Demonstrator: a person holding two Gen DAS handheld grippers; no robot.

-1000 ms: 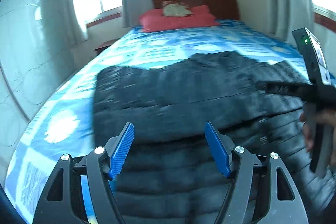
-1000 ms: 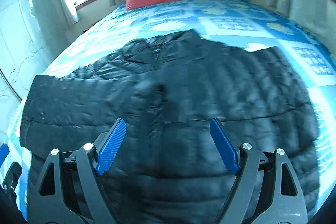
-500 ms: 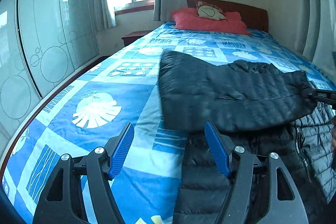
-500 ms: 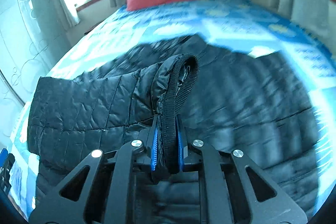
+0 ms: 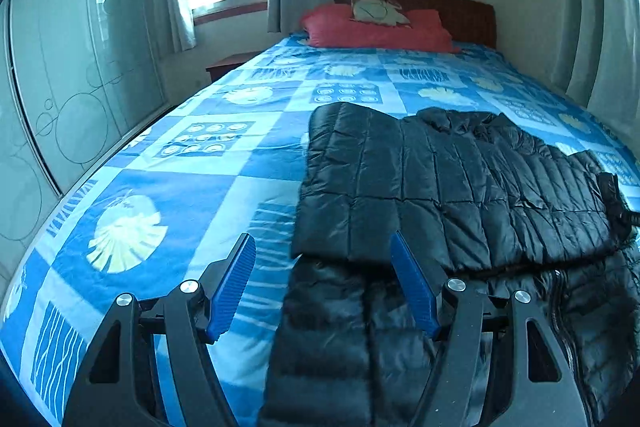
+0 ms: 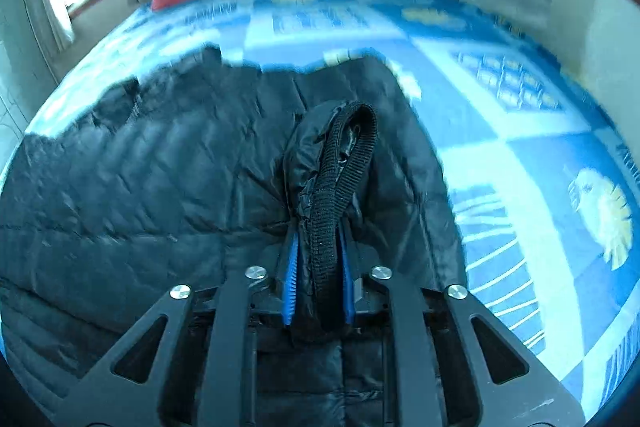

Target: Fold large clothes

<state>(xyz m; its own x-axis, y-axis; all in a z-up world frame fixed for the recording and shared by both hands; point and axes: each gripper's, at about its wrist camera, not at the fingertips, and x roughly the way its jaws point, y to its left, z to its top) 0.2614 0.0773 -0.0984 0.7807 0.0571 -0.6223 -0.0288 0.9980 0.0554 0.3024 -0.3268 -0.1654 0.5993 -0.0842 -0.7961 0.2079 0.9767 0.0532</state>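
Your left gripper (image 5: 322, 285) sits low in the frame's centre, jaws wide apart with nothing between the pads. Your right gripper (image 6: 318, 279), bottom centre, pinches a cuff (image 6: 340, 187), jaws opening slightly.

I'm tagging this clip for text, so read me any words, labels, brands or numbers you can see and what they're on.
No readable text in either view.
Bedspread: blue patchwork with letter-like marks in some squares, too blurred and distorted to read.
Black puffer jacket: no label or brand visible.
Cushion on the red pillow: a drawn design, no words legible.

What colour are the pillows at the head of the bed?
Red pillows, with a cream cushion on top; clearest in the left wrist view.
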